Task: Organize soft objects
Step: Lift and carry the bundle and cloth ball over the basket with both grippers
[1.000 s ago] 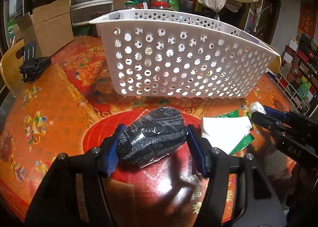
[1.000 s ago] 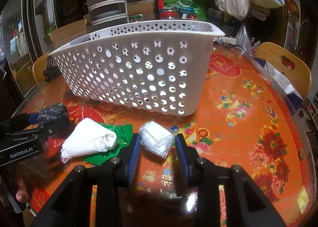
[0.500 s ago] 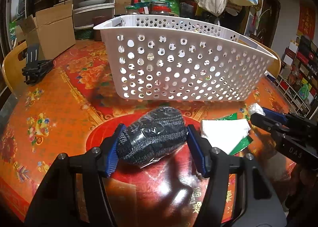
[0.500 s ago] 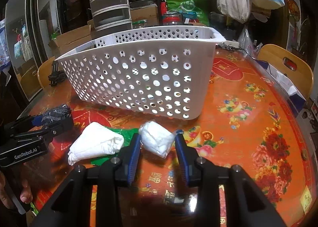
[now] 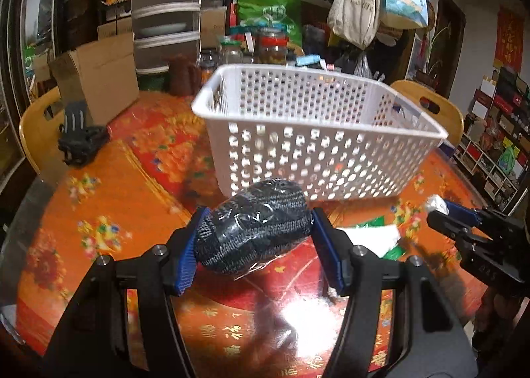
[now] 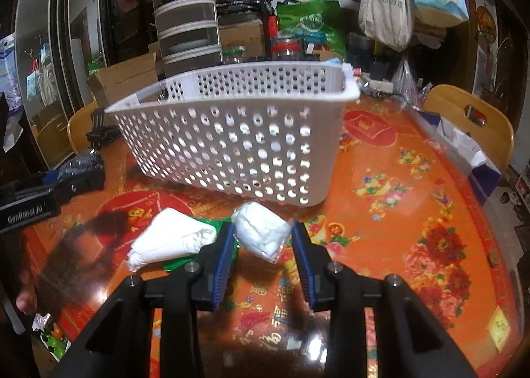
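My left gripper (image 5: 256, 239) is shut on a dark knitted bundle wrapped in clear film (image 5: 255, 225), held above the table in front of the white perforated basket (image 5: 318, 133). My right gripper (image 6: 263, 242) is shut on a small white wrapped bundle (image 6: 260, 232), lifted just in front of the basket (image 6: 232, 146). A larger white soft bundle (image 6: 172, 239) lies on a green packet (image 6: 179, 262) on the table, left of the right gripper. The left gripper with the dark bundle (image 6: 82, 169) shows at the left edge of the right wrist view.
The round table (image 6: 414, 212) has an orange and red flowered cover. A black clip-like object (image 5: 79, 139) and a cardboard box (image 5: 99, 76) sit at the far left. Jars, stacked containers and bags crowd the back. Wooden chairs (image 6: 470, 126) stand around the table. A person's hand (image 6: 23, 292) shows at lower left.
Both grippers have risen with their bundles; the basket's open top now shows from above in the left wrist view. The white bundle and green packet stay on the table.
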`<state>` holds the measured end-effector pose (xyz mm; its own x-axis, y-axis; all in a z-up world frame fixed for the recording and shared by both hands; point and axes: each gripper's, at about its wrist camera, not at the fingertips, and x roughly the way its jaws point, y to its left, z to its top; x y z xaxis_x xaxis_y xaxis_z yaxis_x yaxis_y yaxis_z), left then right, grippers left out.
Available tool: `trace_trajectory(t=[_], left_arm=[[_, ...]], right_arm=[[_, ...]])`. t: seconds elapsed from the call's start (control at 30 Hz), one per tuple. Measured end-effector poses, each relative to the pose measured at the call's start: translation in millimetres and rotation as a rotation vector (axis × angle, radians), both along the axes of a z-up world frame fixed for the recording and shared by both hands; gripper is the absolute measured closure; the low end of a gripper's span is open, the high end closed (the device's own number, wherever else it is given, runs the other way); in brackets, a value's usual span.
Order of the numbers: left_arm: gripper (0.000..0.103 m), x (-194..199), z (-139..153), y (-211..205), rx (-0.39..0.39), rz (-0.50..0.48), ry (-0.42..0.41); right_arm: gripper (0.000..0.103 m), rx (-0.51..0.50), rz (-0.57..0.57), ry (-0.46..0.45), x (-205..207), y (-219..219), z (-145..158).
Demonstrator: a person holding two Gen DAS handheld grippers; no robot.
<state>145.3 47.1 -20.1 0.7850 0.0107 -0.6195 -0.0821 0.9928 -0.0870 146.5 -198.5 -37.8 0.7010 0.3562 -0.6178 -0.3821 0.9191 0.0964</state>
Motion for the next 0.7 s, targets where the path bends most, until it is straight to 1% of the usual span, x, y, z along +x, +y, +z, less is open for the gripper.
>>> trace_trajectory(t=[0.2,0.33,0.47,0.57,0.7], left_arm=[[0.044,-7,42,6,0.002,-0.014,-0.048],[0.044,-3,77,7,-0.003,-0.039,-0.077],[0.044,7,110,-3,0.023,-0.057,-0.107],[0.044,22,129,-11,0.025,-0.075,-0.110],[0.044,56,147,-17,0.008,-0.093,-0.075]], right_arm=[[0.068,0.018,0.020,-0.068,-20,-4,39],[0.068,0.033,0.048,-0.104,-20,-5,73],[0.068,0.018,0.065,-0.136,-8,2,108],[0.068,0.007,0.077,-0.134,7,9,127],[0.068,-0.007,0.072,-0.120,37,17,145]])
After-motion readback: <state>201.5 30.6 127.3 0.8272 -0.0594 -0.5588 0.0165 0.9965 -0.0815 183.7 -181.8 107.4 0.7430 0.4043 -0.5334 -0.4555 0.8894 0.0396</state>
